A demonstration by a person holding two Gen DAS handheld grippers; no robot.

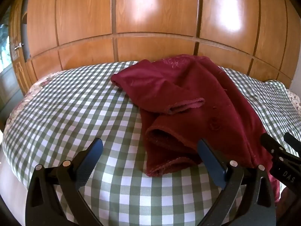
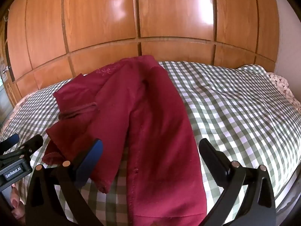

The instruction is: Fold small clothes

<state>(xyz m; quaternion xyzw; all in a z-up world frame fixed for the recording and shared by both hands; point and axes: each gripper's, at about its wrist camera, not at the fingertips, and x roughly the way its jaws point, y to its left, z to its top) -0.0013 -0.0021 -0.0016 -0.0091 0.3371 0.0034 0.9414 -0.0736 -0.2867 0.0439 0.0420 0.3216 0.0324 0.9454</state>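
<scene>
Loosely crumpled maroon knit garment (image 2: pixel 150 116), gingham bedcover (image 2: pixel 235 103)

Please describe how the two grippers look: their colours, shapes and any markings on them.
The left gripper and the right gripper look alike: black curved frames with silver rivets, and jaws faced with flat blue textured pads. Seen from the other camera, the left carries a white "GenRobot.AI" label, the right the letters "DAS".

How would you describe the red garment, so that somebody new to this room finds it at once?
Start at the wooden wardrobe; in front of it stands a bed with a green and white checked cover. On that cover lies the dark red garment, crumpled, the only plain-coloured cloth there.
</scene>
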